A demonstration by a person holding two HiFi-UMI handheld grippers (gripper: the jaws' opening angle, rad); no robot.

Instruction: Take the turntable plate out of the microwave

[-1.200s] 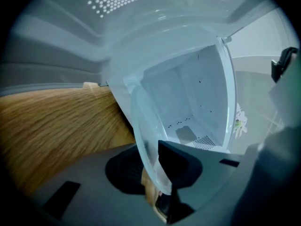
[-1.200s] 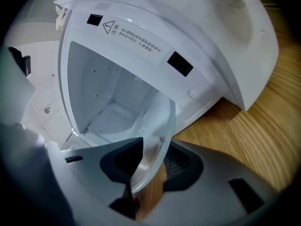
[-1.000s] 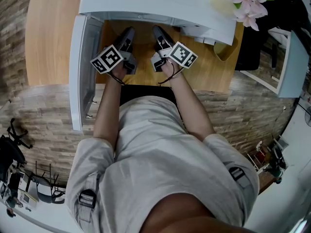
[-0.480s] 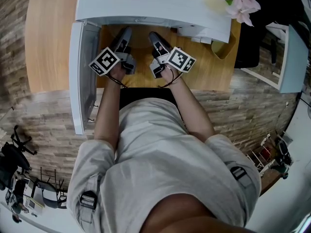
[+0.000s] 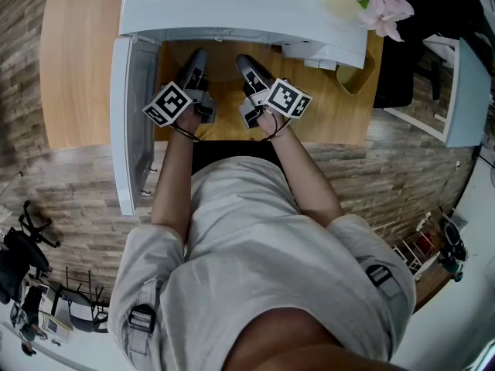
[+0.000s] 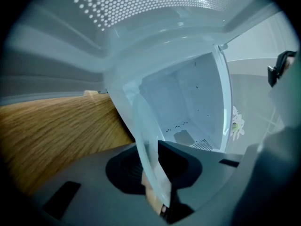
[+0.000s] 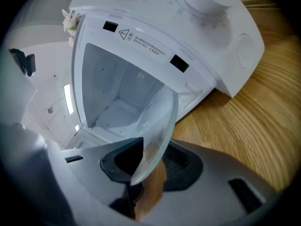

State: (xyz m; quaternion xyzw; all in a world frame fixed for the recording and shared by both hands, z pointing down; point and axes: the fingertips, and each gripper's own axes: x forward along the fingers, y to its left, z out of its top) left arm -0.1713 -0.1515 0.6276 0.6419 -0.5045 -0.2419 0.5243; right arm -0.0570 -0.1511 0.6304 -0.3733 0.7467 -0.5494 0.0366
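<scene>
The clear glass turntable plate (image 6: 147, 138) hangs in front of the open white microwave (image 5: 232, 6), over the wooden table. My left gripper (image 5: 198, 59) has the plate's left rim between its jaws (image 6: 153, 160); the jaws are closing and the pads press on the glass. My right gripper (image 5: 246, 62) has the right rim of the plate (image 7: 158, 125) between its jaws (image 7: 149, 163); these jaws are opening slightly but still touch the rim. The microwave's empty cavity (image 7: 113, 93) lies just beyond the plate. In the head view the glass is too transparent to make out.
The microwave door (image 5: 128, 122) stands swung open on the left, beside my left arm. The wooden table (image 5: 77, 60) carries the microwave. Pink flowers (image 5: 387, 6) and a small cup (image 5: 352, 79) sit at the microwave's right.
Both grippers stay in front of the microwave opening with hardly any shift; only the head view has drifted a little.
</scene>
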